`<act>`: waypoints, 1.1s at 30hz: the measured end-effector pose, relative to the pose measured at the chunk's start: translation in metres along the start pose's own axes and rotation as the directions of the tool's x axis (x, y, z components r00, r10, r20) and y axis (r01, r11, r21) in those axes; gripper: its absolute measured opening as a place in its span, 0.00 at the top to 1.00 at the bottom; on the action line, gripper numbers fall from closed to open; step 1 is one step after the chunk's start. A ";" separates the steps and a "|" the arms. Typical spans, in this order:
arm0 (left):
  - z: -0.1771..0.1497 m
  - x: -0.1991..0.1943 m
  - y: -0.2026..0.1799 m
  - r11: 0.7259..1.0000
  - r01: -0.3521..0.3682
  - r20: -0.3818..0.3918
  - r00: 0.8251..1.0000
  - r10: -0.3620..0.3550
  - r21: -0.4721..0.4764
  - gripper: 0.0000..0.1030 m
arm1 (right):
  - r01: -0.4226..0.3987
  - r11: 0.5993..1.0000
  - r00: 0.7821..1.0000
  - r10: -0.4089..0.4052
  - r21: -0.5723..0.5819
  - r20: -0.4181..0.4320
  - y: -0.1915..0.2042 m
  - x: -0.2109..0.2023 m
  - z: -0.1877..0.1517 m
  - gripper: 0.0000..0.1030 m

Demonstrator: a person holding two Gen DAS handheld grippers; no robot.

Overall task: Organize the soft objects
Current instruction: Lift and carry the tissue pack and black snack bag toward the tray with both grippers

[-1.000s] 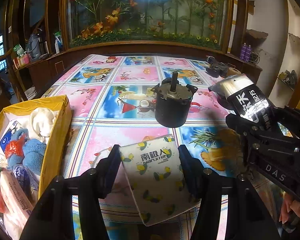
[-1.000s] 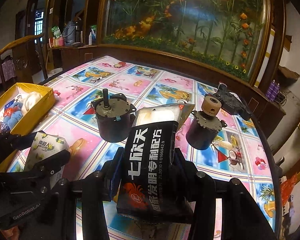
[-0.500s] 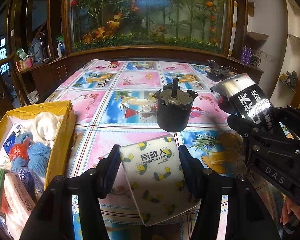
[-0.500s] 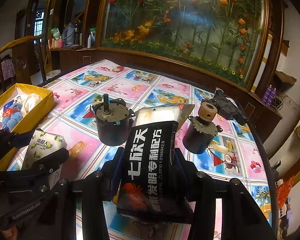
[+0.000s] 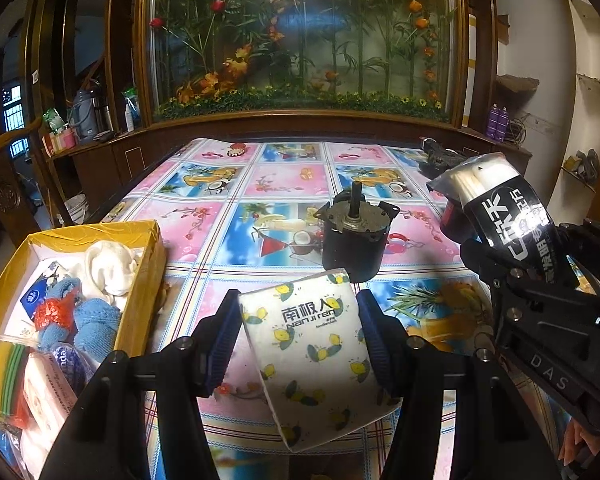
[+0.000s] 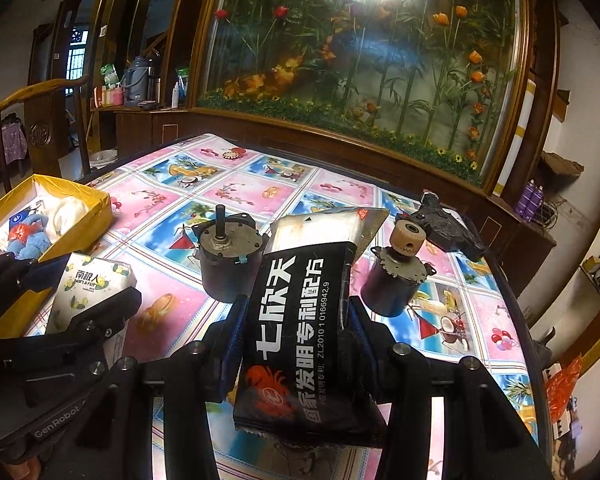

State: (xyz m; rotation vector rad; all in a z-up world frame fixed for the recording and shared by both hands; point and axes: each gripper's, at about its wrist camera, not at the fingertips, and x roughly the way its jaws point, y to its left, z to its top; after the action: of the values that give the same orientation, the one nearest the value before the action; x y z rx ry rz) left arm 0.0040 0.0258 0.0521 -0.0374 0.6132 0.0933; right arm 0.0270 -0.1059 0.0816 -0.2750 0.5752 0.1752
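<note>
My left gripper is shut on a white tissue pack printed with lemons, held above the table. The same tissue pack shows at the left of the right wrist view. My right gripper is shut on a black pouch with white lettering and a clear top; that black pouch sits at the right of the left wrist view. A yellow box at the left holds several soft items: white cloth, blue knitted pieces, packets. The yellow box lies left of both grippers.
A dark motor with an upright shaft stands mid-table ahead of the left gripper. A second motor with a tan gear and a black object sit at the right. A wooden cabinet with a flower display rises behind the table.
Both views have tilted a little, so the scene sits lower in frame and more of the flower display shows. Both grips are unchanged.
</note>
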 end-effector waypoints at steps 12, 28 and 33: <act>0.001 -0.007 0.000 1.000 -0.025 0.046 0.999 0.025 0.000 0.45 | 0.004 1.000 1.000 -0.005 0.027 0.029 0.002 -0.010 -0.003 0.50; 0.000 -0.028 0.001 0.999 -0.047 0.112 0.993 0.048 -0.011 0.45 | -0.020 0.993 0.999 0.014 0.116 0.048 0.001 -0.026 -0.016 0.50; -0.004 -0.054 0.005 0.999 -0.046 0.155 0.987 0.046 -0.002 0.44 | -0.037 0.986 0.998 0.029 0.164 0.049 0.006 -0.041 -0.025 0.50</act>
State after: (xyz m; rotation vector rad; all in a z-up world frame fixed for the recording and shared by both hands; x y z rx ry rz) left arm -0.0429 0.0263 0.0804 -0.0148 0.4583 0.1389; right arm -0.0214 -0.1112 0.0831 -0.1004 0.5448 0.1643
